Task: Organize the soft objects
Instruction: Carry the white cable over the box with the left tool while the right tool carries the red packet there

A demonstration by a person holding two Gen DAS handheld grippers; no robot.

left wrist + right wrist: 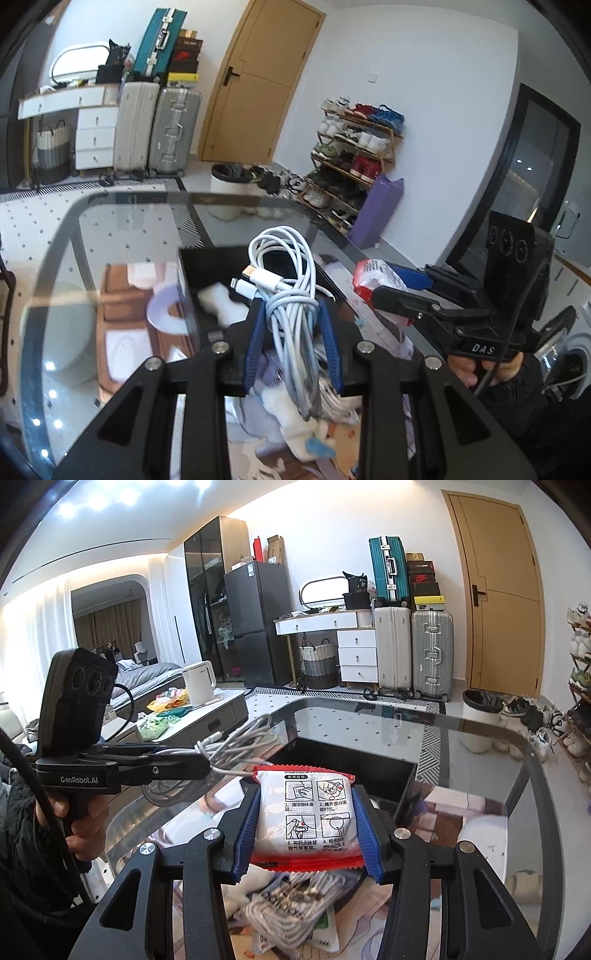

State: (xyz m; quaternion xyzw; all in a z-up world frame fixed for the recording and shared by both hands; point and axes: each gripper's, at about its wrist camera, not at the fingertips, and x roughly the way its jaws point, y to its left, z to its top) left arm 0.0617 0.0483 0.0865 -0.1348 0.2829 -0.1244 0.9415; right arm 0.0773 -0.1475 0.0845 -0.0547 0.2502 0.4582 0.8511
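Note:
My left gripper [293,314] is shut on a coiled white charging cable [284,266] and holds it above a black tray [207,258] on the glass table. A white foam piece [218,299] lies in the tray. My right gripper [304,812] is shut on a red-and-white sealed packet [304,812] with printed instructions, just in front of the tray [354,760]. The right gripper with its packet [373,277] shows to the right in the left wrist view. The left gripper with its cable [236,746] shows to the left in the right wrist view. More cables and packets [295,908] lie below.
The glass table [480,738] has a rounded far edge. Behind it stand a white bin [480,709], suitcases [432,653], a white drawer unit [356,657] and a shoe rack [351,155]. A low table with a kettle [197,683] is to the left.

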